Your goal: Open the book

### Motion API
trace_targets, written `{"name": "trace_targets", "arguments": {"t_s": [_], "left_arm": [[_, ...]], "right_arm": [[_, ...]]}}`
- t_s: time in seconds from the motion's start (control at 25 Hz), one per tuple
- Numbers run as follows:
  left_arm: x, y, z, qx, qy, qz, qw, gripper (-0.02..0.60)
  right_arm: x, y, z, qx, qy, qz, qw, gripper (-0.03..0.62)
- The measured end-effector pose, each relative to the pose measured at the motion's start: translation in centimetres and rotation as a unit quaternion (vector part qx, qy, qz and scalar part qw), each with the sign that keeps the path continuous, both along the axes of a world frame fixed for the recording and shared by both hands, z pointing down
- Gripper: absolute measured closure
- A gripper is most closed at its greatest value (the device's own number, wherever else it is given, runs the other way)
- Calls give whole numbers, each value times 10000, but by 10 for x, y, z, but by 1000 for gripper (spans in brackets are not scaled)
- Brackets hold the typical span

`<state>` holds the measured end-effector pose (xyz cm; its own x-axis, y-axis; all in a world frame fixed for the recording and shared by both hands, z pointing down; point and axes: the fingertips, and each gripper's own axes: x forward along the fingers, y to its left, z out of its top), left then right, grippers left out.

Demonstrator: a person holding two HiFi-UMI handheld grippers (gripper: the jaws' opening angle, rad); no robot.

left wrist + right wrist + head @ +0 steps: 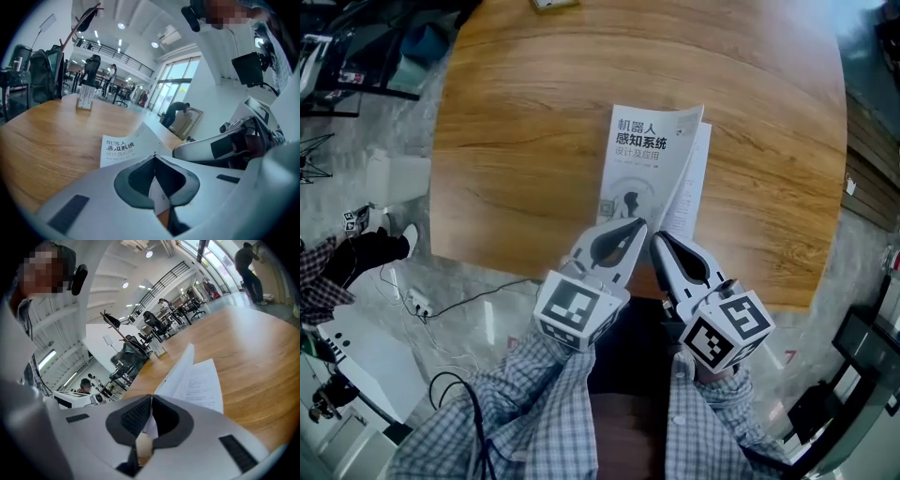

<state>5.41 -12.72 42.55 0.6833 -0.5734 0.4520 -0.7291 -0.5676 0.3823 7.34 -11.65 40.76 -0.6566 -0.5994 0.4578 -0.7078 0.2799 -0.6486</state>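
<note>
Head view: the book (642, 164) lies on the round wooden table (525, 122), reaching from its centre toward 6 o'clock, front cover (649, 150) tilted up. The left gripper (630, 230) and right gripper (658, 242) meet its near edge, just beside each other.

Left gripper view: the jaws are pinched on the cover's edge.

Right gripper view: the jaws are clamped on a white leaf (149, 425) of the book.

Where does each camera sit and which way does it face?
Head view: on the head, looking down at the book and table; sleeves show.
Left gripper view: on the left gripper, looking past its shut jaws along the cover.
Right gripper view: on the right gripper, past its shut jaws at pages.
All share the book.
</note>
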Motion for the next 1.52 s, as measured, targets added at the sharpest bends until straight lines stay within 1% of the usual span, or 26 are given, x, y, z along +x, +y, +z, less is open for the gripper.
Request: {"name": "trace_targets", "arguments": {"t_s": [0.16, 0.36, 0.52, 0.6, 0.88, 1.16, 1.36, 1.52], "left_arm": [[-23, -2, -7, 83, -23, -259, 9996, 574], [-60, -6, -10, 104, -78, -718, 9973, 574], [-100, -15, -13, 48, -160, -1156, 9932, 574], [-119, -19, -13, 0, -218, -1329, 9909, 574], [-161, -23, -10, -113, -315, -1844, 9823, 574], [-196, -27, -4, -181, -432, -2250, 9732, 574], [-218, -30, 7, -209, -564, -2363, 9698, 574], [-231, -36, 28, -368, -613, -2448, 9669, 574]], "right_arm": [[-28, -3, -7, 142, -119, -382, 9991, 568], [-67, -8, -13, 275, -351, -829, 9956, 568], [-107, -19, -19, 374, -450, -1261, 9903, 572], [-125, -25, -18, 356, -508, -1390, 9884, 572], [-167, -31, -16, 290, -689, -1895, 9790, 572], [-201, -37, -9, 179, -891, -2184, 9716, 572], [-221, -41, 2, 74, -961, -2272, 9691, 572], [-235, -48, 18, -70, -944, -2294, 9687, 572]]}}
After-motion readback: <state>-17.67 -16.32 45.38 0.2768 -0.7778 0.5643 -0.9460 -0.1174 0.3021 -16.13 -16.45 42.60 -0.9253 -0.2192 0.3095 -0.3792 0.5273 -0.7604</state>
